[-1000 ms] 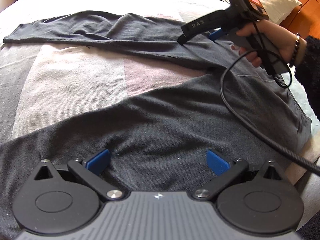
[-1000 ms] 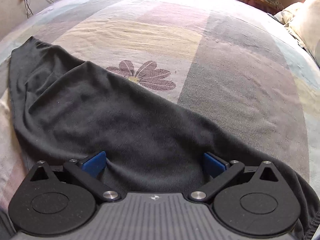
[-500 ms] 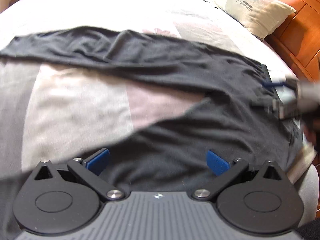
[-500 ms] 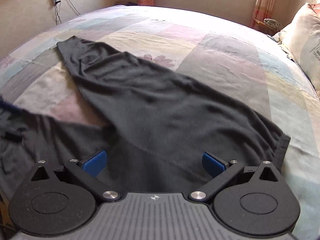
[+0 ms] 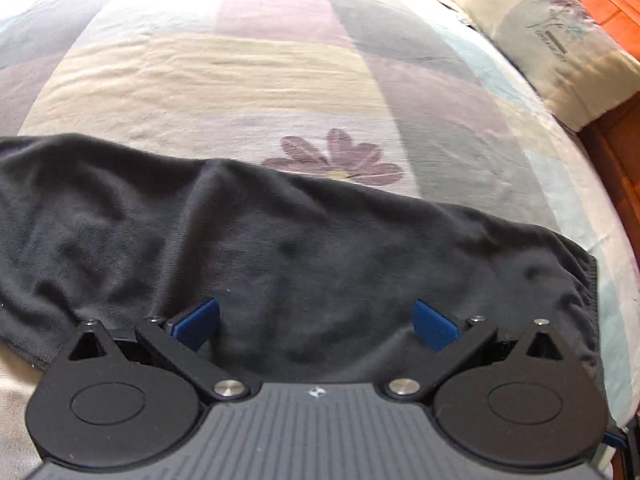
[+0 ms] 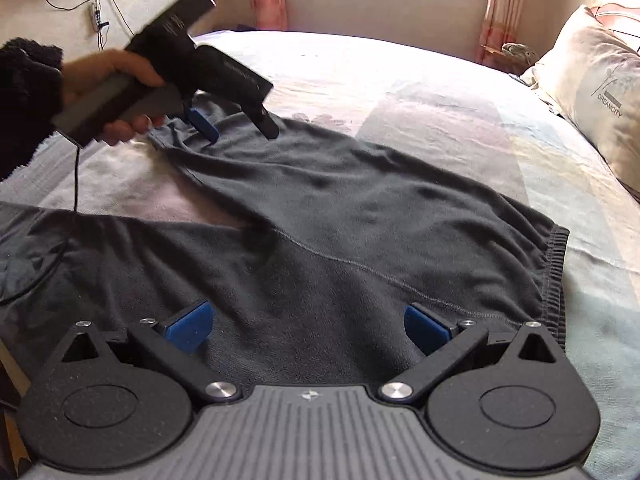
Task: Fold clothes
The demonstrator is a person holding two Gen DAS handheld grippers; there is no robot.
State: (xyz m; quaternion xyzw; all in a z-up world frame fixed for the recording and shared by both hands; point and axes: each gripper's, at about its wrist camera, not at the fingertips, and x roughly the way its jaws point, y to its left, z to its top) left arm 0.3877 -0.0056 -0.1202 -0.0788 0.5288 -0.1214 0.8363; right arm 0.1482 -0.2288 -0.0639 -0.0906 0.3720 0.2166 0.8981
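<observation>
Dark grey trousers (image 6: 340, 232) lie spread on the bed, legs apart in a V, with the ribbed waistband (image 6: 554, 272) at the right. My right gripper (image 6: 308, 320) hovers open just over the seat area near the waist, nothing between its blue pads. A hand (image 6: 112, 76) holds my left gripper (image 6: 238, 128) open at the far leg, fingers pointing down at the cloth. In the left wrist view the left gripper (image 5: 316, 316) spreads over the far leg of the trousers (image 5: 300, 248), whose far edge runs across the frame. No cloth is pinched.
The patchwork bedspread (image 5: 260, 80) with a flower print (image 5: 340, 160) stretches beyond the trousers. A pillow (image 6: 592, 92) lies at the right by the wooden headboard (image 5: 616, 140). A black cable (image 6: 76, 176) hangs from the left gripper onto the near leg.
My left gripper has swung from the near leg over to the far leg. My right gripper has drawn back from the far leg to the waist area.
</observation>
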